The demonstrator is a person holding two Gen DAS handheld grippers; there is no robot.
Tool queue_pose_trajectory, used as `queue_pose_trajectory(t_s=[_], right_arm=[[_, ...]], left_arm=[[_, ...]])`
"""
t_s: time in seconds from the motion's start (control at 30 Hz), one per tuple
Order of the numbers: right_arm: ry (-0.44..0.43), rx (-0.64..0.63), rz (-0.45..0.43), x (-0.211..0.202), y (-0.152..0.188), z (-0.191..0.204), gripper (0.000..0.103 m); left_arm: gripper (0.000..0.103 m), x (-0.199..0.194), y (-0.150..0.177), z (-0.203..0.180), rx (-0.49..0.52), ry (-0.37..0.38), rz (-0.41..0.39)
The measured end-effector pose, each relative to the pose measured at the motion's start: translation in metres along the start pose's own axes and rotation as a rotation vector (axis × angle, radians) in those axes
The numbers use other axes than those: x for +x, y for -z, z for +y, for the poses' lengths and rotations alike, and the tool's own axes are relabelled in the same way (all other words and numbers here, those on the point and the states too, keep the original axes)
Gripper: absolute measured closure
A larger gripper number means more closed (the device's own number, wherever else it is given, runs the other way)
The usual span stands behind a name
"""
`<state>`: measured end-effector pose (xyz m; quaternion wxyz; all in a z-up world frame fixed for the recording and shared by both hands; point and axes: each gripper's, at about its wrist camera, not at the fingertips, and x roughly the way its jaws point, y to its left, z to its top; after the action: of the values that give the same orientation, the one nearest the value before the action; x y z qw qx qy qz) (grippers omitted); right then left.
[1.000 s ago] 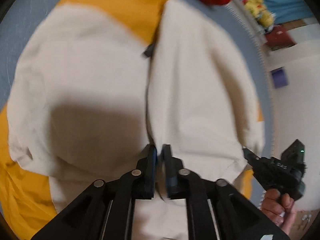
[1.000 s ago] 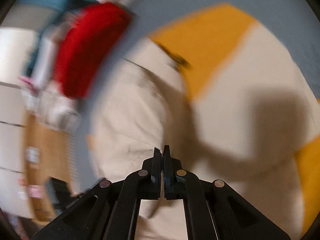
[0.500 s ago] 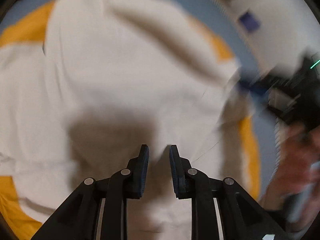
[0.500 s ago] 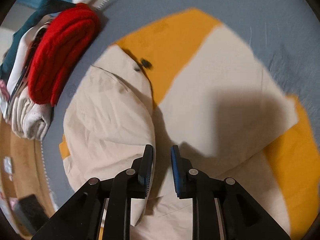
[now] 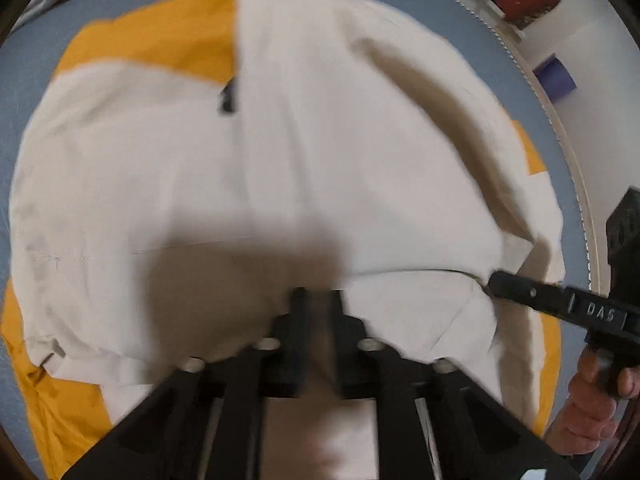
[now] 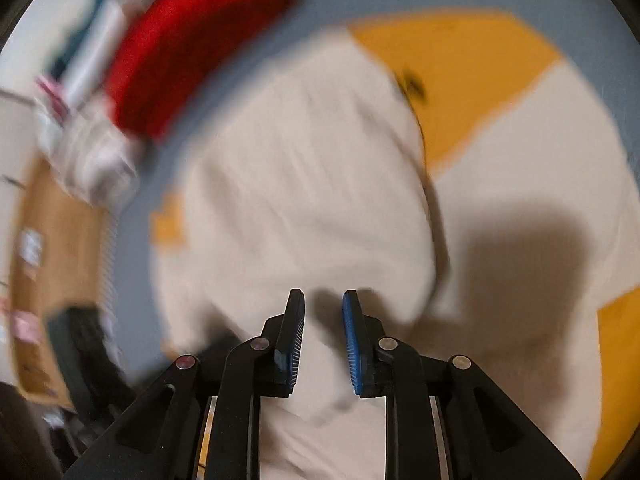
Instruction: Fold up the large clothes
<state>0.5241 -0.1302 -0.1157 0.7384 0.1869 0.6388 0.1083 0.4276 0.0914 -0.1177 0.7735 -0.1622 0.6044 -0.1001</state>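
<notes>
A large cream and yellow garment [image 5: 320,160] lies spread on a grey-blue surface, with one cream side folded over the middle. It also fills the right wrist view [image 6: 304,208]. My left gripper [image 5: 318,300] is open and empty just above the cloth near its front edge. My right gripper [image 6: 323,300] is open and empty above the folded cream part. The right gripper also shows in the left wrist view [image 5: 494,282], its tip at the garment's right edge, held by a hand.
A red folded item [image 6: 192,40] and a stack of other clothes [image 6: 92,152] lie beyond the garment. The surface's trimmed edge [image 5: 560,132] runs along the right. A wooden floor [image 6: 44,248] and white wall [image 5: 592,40] lie past it.
Both grippers were shut on the cloth a second ago and have opened, letting go. The folded cream side now lies flat. The right gripper has swung sideways.
</notes>
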Motion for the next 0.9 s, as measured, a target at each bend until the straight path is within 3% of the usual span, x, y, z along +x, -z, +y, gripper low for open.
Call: queue_pose_trajectory(t_s=[0.07, 0.13, 0.27, 0.37, 0.47, 0.53, 0.63, 0.73, 0.8, 0.9], right_arm=[[0.013, 0.024, 0.018, 0.006, 0.002, -0.006, 0.082], [0.018, 0.027, 0.002, -0.001, 0.000, -0.004, 0.082], [0.003, -0.021, -0.136, -0.036, -0.006, 0.007, 0.081], [-0.029, -0.022, -0.219, -0.052, -0.012, 0.008, 0.081], [0.020, 0.033, -0.193, -0.041, -0.022, -0.007, 0.081], [0.034, 0.107, -0.145, -0.031, -0.021, -0.024, 0.081], [0.055, 0.148, -0.148, -0.036, -0.020, -0.031, 0.081], [0.007, 0.144, -0.241, -0.059, -0.014, -0.031, 0.081], [-0.040, 0.097, -0.323, -0.075, -0.014, -0.022, 0.081], [-0.081, 0.056, -0.323, -0.070, -0.014, -0.011, 0.081]], left_arm=[[0.098, -0.011, -0.005, 0.000, -0.042, 0.025, 0.001], [0.098, -0.021, -0.008, -0.007, -0.022, 0.034, -0.042], [0.097, -0.038, -0.002, -0.008, 0.038, 0.018, -0.089], [0.097, -0.009, 0.005, 0.009, 0.007, -0.046, -0.028], [0.097, -0.010, 0.005, 0.005, -0.033, -0.045, -0.002], [0.097, -0.025, 0.007, -0.013, 0.035, -0.046, -0.051], [0.097, -0.031, 0.013, -0.045, 0.137, 0.049, -0.083], [0.092, -0.014, 0.029, -0.069, 0.218, 0.145, -0.013], [0.090, 0.007, 0.038, -0.074, 0.252, 0.130, 0.068], [0.090, 0.016, 0.043, -0.068, 0.218, 0.122, 0.121]])
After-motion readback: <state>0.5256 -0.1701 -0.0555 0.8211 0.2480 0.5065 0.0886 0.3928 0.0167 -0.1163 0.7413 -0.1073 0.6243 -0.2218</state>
